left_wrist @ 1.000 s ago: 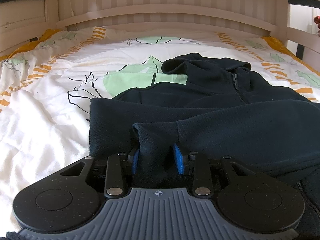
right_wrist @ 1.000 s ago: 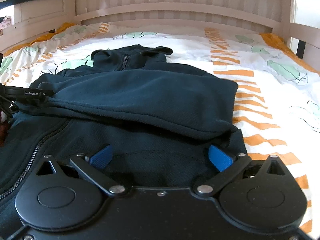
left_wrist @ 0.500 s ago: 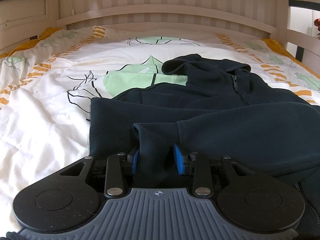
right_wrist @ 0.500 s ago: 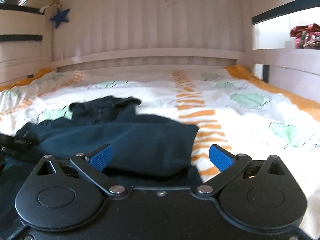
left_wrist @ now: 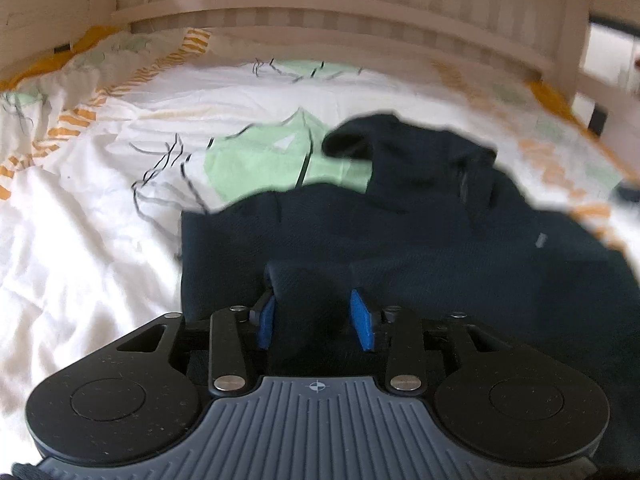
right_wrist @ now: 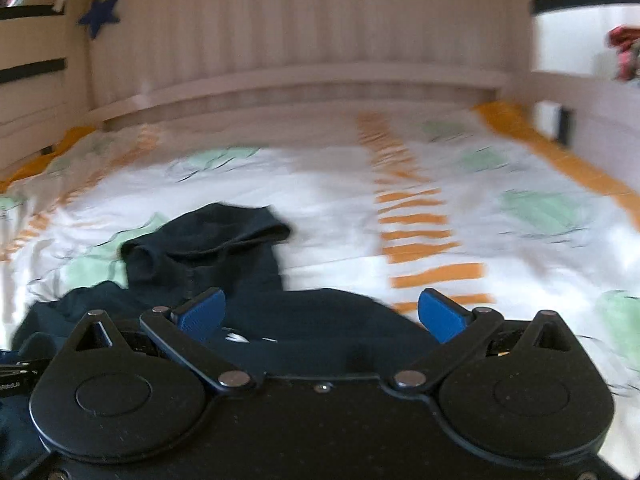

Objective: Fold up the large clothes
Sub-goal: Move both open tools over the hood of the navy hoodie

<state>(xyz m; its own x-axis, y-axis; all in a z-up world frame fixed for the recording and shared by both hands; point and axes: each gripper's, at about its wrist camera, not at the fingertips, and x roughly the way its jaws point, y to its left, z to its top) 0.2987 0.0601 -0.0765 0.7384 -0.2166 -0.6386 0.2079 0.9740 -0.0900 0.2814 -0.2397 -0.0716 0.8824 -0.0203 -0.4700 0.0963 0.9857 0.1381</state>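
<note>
A dark navy zip-up jacket [left_wrist: 440, 248] lies on the patterned bed sheet [left_wrist: 100, 220], collar toward the headboard, with a sleeve folded across its body. My left gripper [left_wrist: 314, 320] has a bunched fold of the jacket between its blue pads, which still touch the cloth while the jaws are opening. In the right wrist view, the jacket [right_wrist: 208, 248] lies low and to the left. My right gripper [right_wrist: 324, 312] hovers above it, wide open, with nothing between its fingers. Both views are blurred by motion.
A white slatted headboard [left_wrist: 320, 4] closes off the far end of the bed. Wooden side rails [right_wrist: 580, 92] run along both sides. A blue star [right_wrist: 100, 14] hangs at the upper left. Bare sheet [right_wrist: 500, 240] stretches to the right of the jacket.
The right gripper has lifted off the jacket and moved up and away, still wide open. The left gripper rose a little, and its pads stand slightly wider around the fold.
</note>
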